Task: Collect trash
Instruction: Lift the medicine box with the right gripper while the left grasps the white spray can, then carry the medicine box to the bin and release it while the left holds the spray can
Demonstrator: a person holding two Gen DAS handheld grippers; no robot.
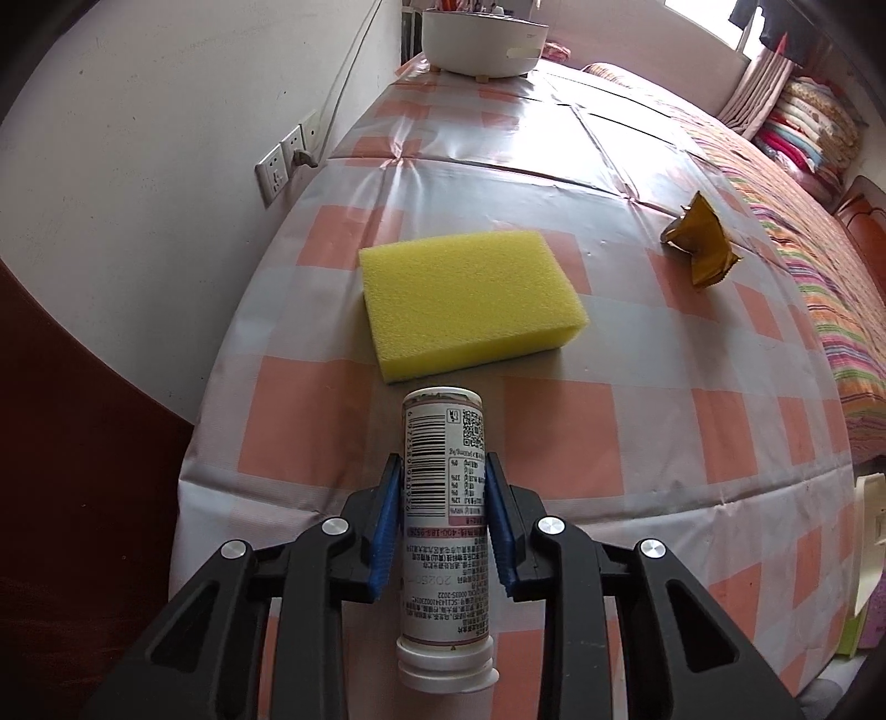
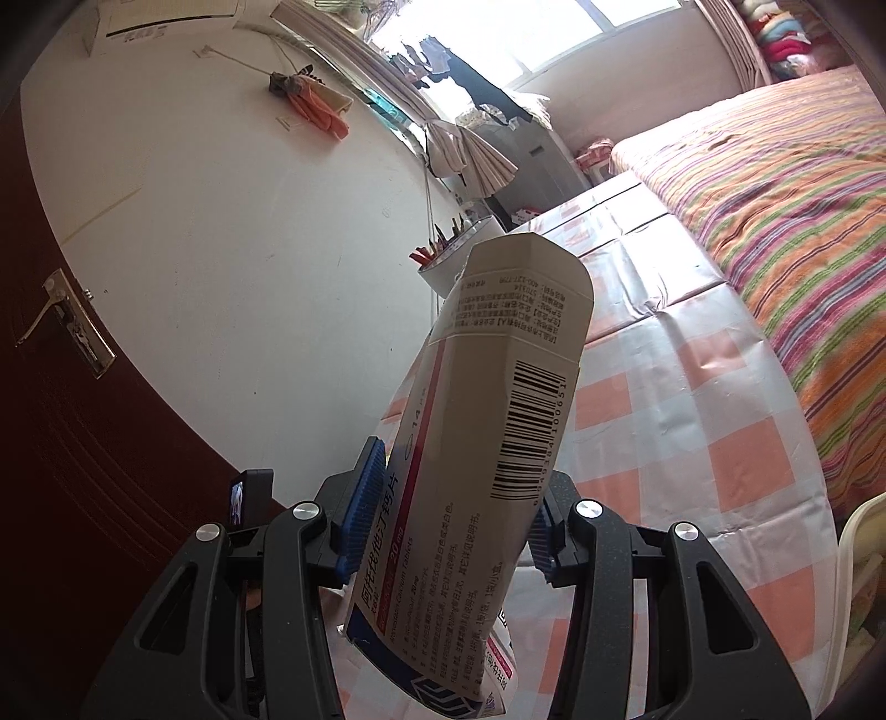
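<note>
Both tongs pinching trash over the checked table.

Left to right in left wrist view: wall sockets (image 1: 282, 166) on white wall, then the table (image 1: 692, 387) w/ pink-and-white checked cloth. Left gripper (image 1: 441, 471) has its blue pads pressed on both sides of a small white tube bottle (image 1: 443, 509) lying on the cloth, cap end toward cam. Just past the bottle's far end, a yellow sponge (image 1: 470, 304); far back, a white bowl (image 1: 484, 39). Further right, well apart, a crumpled gold wrapper (image 1: 700, 241) near the table edge beside the striped bed (image 1: 841, 310). Right wrist view: right gripper (image 2: 451, 498) clamps a flattened medicine box (image 2: 487, 471), tilted, held above the table.
</note>
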